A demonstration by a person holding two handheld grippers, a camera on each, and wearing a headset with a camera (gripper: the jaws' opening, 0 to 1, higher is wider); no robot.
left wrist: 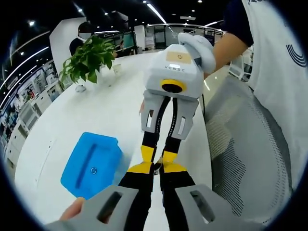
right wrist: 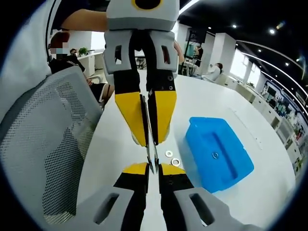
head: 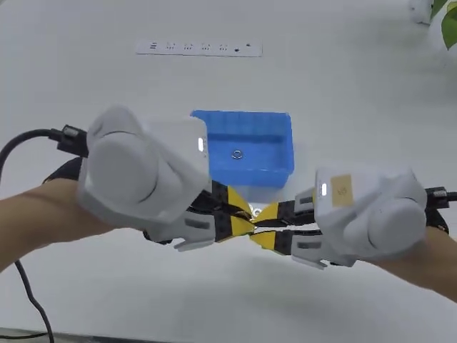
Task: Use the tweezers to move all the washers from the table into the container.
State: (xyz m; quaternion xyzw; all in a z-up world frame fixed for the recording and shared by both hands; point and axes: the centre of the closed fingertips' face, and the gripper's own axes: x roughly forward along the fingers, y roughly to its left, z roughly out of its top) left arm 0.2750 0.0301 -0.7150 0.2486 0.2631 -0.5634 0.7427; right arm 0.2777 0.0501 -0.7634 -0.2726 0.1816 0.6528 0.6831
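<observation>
Two grippers meet tip to tip at the near edge of the table (head: pixel 343 93), with the tweezers (right wrist: pixel 147 120) bridged between them. The left gripper (right wrist: pixel 150 139) has its yellow pads pressed close on either side of the thin blades, so it looks clamped on them. The right gripper (right wrist: pixel 153 167) has its jaws drawn to a narrow gap around the tweezers' end. Whether it actually pinches the metal I cannot tell.

Both tools being on one slim instrument suggests the hold is being squared up, so that the blades sit straight in the left jaws before any picking. The tweezers' long axis runs left to right along the line joining the two grippers. The blades seem to converge towards the right, so the pointed end most likely faces the right gripper, away from the work.

Just beyond the tips, two washers (right wrist: pixel 169 153) (right wrist: pixel 175 162) lie flat on the table, close together and apart from the tweezers. Next out sits the blue container (head: pixel 268 174), with one washer (head: pixel 237 154) already on its floor. Farther off is a white power strip (head: pixel 200 48), and at the far right a plant (head: pixel 448 21).
</observation>
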